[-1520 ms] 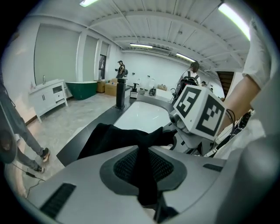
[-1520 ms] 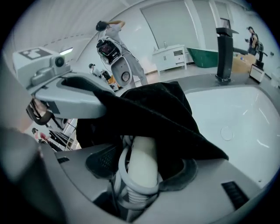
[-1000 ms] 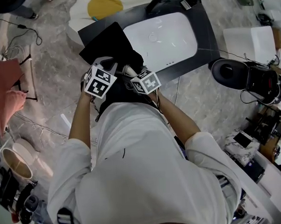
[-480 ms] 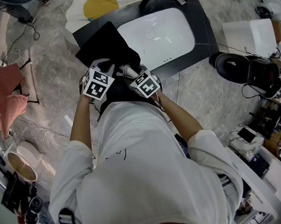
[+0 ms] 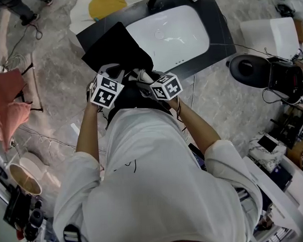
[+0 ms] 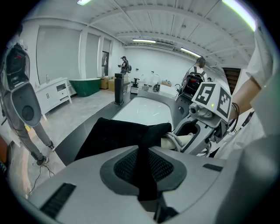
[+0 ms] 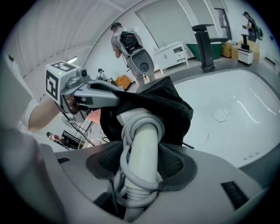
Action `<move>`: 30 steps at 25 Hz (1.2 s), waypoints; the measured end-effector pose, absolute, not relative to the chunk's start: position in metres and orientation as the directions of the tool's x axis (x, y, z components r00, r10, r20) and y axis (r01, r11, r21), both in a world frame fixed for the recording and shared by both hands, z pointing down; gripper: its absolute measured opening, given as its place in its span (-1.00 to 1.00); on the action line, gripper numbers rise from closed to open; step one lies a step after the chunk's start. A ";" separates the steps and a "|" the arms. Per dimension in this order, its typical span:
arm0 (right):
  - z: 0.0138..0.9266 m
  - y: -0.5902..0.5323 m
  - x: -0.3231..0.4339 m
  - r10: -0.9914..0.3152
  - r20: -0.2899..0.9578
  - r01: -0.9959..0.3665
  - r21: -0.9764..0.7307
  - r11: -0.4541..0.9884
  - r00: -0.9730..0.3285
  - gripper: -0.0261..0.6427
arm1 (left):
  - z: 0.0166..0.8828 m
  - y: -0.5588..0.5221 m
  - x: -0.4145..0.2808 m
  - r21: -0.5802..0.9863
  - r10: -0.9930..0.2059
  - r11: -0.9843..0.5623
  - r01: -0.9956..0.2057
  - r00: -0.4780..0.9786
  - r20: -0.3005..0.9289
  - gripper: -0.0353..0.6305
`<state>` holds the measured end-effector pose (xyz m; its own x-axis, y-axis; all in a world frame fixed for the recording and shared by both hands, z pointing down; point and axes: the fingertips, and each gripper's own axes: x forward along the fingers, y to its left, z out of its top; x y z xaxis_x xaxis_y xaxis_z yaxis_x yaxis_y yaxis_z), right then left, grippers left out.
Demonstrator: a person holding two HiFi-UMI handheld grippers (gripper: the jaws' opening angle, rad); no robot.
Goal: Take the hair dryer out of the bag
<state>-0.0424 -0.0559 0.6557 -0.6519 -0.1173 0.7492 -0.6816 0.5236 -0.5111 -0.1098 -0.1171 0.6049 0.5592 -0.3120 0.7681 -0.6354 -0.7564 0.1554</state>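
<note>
A black cloth bag (image 5: 115,47) lies on the dark rim beside a white tub. My left gripper (image 5: 117,73) is shut on a fold of the bag's cloth (image 6: 144,148), which runs up between its jaws. The hair dryer's cream handle (image 7: 142,148), wound with its grey cord, sticks out of the bag's mouth (image 7: 164,107). My right gripper (image 7: 140,175) is shut on that handle. The dryer's head is hidden inside the bag. In the head view the two grippers sit close together over the bag's near end, with the handle (image 5: 139,74) between them.
The white tub (image 5: 175,31) sits in a dark surround (image 5: 221,44) just beyond the bag. A black round device (image 5: 247,68) with cables stands to the right, a pink cloth (image 5: 8,104) hangs at the left, and a yellow object (image 5: 106,4) lies at the top. People stand far off.
My right gripper has shifted a little to the right with the dryer handle in it. The left gripper has stayed put on the bag.
</note>
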 end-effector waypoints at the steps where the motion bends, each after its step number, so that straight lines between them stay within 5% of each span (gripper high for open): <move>1: 0.655 -0.055 -0.042 -0.114 0.738 -0.679 -0.533 0.506 -0.665 -0.21 | 0.604 -0.117 -0.109 0.153 -0.313 -0.758 -0.634 0.560 0.767 -0.71; 14: 0.642 -0.042 -0.040 -0.118 0.769 -0.599 -0.382 0.703 -0.628 -0.21 | 0.607 -0.117 -0.127 0.125 -0.340 -0.728 -0.674 0.514 0.788 -0.71; 30: 0.639 -0.035 -0.028 -0.060 0.568 -0.558 -0.776 0.292 -0.821 -0.21 | 0.590 -0.112 -0.124 0.091 -0.399 -0.706 -0.703 0.500 0.768 -0.72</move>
<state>-0.0282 -0.0353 0.6388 -0.8208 -0.0597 0.5680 -0.5585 0.2925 -0.7763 -0.1241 -0.1118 0.5896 0.5004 -0.3994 0.7682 -0.7025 -0.7059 0.0906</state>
